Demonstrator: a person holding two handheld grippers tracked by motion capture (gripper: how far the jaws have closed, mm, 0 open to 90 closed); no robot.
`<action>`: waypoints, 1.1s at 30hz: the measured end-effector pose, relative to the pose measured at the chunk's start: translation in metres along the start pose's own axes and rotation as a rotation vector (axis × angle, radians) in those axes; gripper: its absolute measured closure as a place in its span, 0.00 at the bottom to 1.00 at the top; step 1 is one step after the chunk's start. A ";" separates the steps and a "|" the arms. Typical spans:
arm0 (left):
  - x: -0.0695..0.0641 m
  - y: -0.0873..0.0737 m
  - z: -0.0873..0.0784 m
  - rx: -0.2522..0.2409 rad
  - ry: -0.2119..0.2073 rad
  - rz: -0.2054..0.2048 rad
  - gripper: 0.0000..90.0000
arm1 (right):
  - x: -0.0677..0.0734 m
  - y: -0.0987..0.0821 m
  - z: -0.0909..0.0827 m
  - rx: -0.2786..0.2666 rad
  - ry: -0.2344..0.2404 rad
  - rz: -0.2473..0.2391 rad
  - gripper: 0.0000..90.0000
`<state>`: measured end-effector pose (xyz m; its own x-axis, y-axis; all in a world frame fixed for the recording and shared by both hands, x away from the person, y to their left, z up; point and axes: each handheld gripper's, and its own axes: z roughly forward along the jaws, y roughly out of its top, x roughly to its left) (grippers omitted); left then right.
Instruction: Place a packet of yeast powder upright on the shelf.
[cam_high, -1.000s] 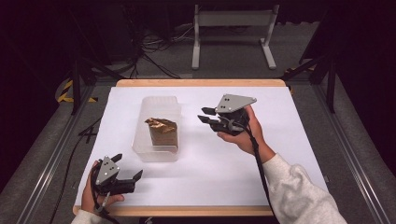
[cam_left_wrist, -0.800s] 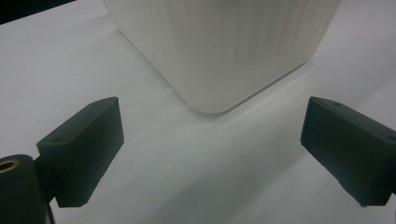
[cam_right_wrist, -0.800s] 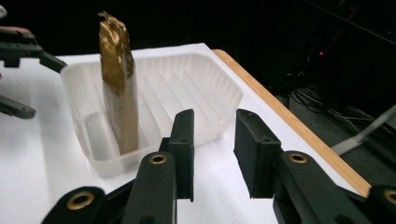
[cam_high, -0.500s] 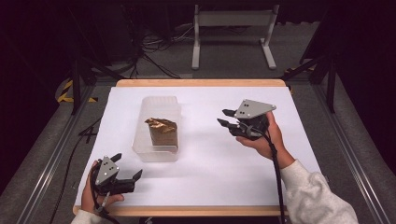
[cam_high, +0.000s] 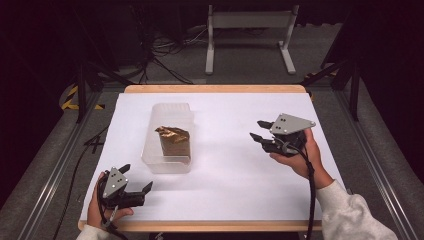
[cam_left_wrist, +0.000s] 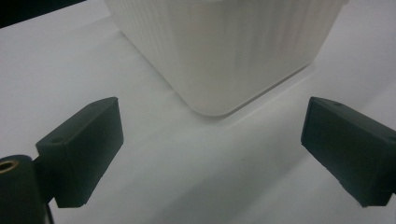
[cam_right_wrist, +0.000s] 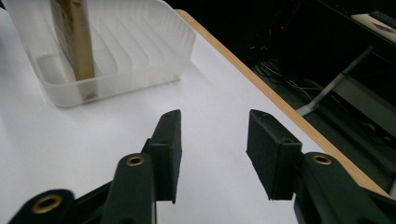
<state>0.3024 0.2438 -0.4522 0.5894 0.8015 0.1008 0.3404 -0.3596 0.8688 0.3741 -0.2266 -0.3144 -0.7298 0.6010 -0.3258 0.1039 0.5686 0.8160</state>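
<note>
Packet (cam_high: 173, 141) stands seemingly upright in bin (cam_high: 172, 114); right gripper (cam_high: 258, 130) empty, just been opening

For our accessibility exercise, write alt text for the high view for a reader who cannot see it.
A translucent ribbed plastic bin holding a crumpled brown paper packet sits on a white table. The open left gripper rests near it; the open right gripper hovers apart.

The ribbed bin (cam_high: 170, 131) is translucent white. Its packet (cam_high: 173, 140) is shiny golden brown. The counter (cam_high: 230, 170) is white, edged in pale wood.
</note>
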 end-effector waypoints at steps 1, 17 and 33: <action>0.000 0.000 0.000 0.000 0.001 0.000 0.07 | -0.001 -0.003 -0.001 0.004 -0.006 0.000 0.59; 0.000 0.000 -0.001 0.001 0.004 0.002 0.07 | -0.009 -0.052 -0.021 0.023 -0.062 0.049 0.40; -0.001 0.000 -0.001 0.005 0.009 0.003 0.07 | -0.009 -0.105 -0.026 0.094 -0.157 0.079 0.26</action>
<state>0.3013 0.2430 -0.4516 0.5841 0.8045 0.1079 0.3423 -0.3647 0.8659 0.3521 -0.3061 -0.3854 -0.6033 0.7218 -0.3392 0.2242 0.5617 0.7964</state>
